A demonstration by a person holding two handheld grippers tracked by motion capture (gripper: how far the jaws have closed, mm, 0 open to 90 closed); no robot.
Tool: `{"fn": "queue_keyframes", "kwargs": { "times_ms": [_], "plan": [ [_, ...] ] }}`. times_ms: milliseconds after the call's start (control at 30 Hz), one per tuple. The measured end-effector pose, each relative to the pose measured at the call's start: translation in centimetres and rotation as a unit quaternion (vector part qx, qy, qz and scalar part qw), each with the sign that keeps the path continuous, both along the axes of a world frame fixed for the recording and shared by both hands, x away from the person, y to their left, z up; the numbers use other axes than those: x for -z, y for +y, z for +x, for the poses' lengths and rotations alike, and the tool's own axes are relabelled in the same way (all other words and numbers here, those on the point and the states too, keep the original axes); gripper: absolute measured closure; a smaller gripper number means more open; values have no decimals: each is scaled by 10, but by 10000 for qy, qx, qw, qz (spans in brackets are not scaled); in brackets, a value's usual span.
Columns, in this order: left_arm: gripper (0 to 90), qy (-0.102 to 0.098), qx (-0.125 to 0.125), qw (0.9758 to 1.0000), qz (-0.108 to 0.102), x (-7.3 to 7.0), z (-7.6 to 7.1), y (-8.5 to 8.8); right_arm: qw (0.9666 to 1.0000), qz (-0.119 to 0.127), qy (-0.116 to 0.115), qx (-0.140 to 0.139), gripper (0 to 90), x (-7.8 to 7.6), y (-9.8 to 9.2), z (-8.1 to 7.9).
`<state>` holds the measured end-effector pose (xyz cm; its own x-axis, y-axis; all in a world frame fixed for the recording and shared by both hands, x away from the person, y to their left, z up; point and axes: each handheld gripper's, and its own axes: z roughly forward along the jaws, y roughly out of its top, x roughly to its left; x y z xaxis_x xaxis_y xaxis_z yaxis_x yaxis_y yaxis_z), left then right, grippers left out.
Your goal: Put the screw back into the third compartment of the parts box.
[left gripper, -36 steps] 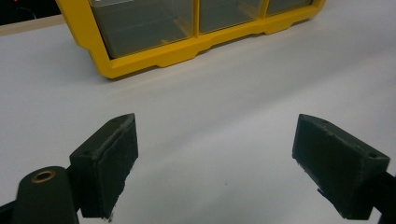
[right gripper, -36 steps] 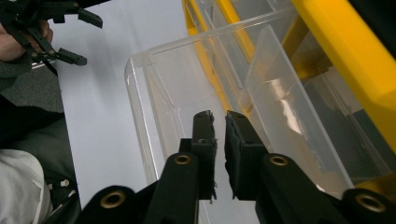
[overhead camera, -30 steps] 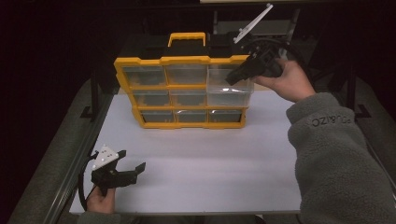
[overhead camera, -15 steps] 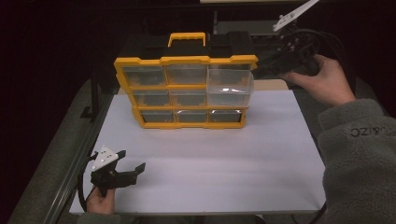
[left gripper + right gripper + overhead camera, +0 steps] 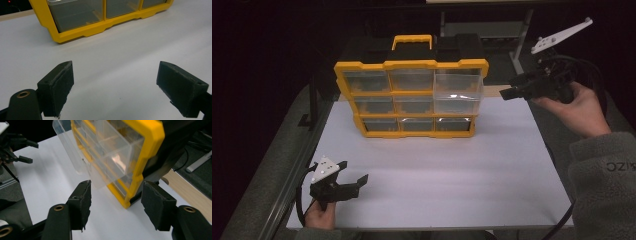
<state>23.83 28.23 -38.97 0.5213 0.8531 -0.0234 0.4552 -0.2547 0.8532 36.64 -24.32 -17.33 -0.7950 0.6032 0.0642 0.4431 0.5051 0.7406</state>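
R claw (image 5: 507,90) opening, empty, beside organizer (image 5: 412,95).

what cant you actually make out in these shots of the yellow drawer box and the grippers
- Contents of the clear plastic drawers in the yellow plastic organiser box: high view, too small and glare-washed.
- Upper rows of the organiser: left gripper view, cut off by the top edge.
- Objects behind the organiser, past the black-and-yellow handle: high view, lost in darkness.
- Right gripper, jaws just opening, nothing between them: its far jaw is indistinct against the dark.
- Left gripper: open, empty.
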Motion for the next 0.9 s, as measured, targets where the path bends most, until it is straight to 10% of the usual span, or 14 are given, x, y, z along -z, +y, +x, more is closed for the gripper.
{"fn": "queue_keyframes", "kwargs": {
  "times_ms": [900],
  "plan": [
    [137, 8, 98, 9999, 33, 0, 1, -4, 9993, 15, 348, 130, 319, 128, 1, -23]
  ]
}}
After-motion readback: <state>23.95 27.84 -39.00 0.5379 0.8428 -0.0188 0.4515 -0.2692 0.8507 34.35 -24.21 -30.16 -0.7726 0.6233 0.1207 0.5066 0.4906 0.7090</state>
